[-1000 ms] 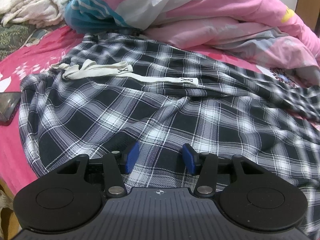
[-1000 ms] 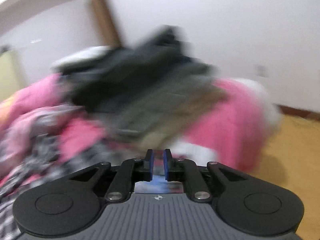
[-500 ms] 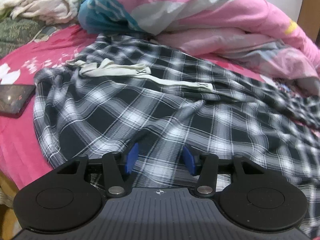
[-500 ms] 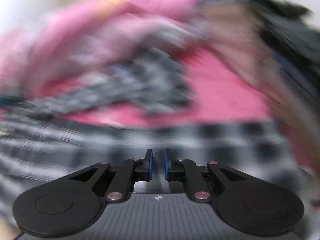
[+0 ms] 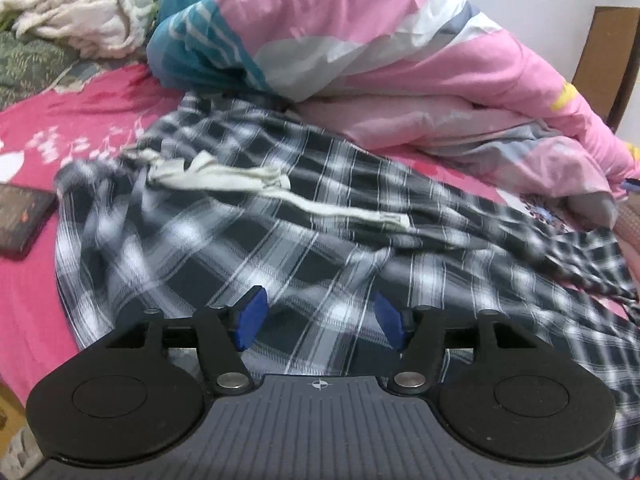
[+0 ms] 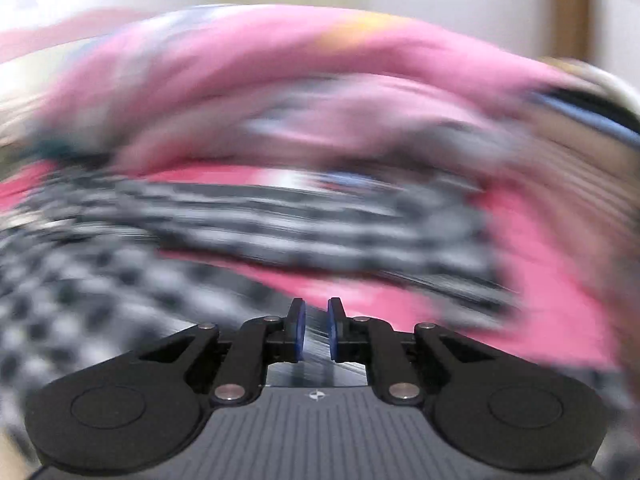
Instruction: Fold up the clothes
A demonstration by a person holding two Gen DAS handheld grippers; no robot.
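Left gripper point(image 5: 318, 318) first: its blue fingers point(image 5: 250, 318) are spreading wider right now, poised low over the checked trousers point(image 5: 248, 248), a ridge of the cloth lying between them but neither pad pressing on it. Right gripper point(image 6: 316, 330): fingers nearly together and parting a touch, nothing between them, the view badly smeared. The trousers lie rumpled across the pink bed point(image 5: 68, 128), pale drawstring point(image 5: 224, 180) on top, the legs trailing toward the bunched quilt point(image 5: 400, 68); a dark phone point(image 5: 22, 220) lies at the bed's edge. I'd call this the laying-out step, folding barely begun. Next move: both grippers need a firm hold on an edge, waistband most likely, to pull the cloth flat.
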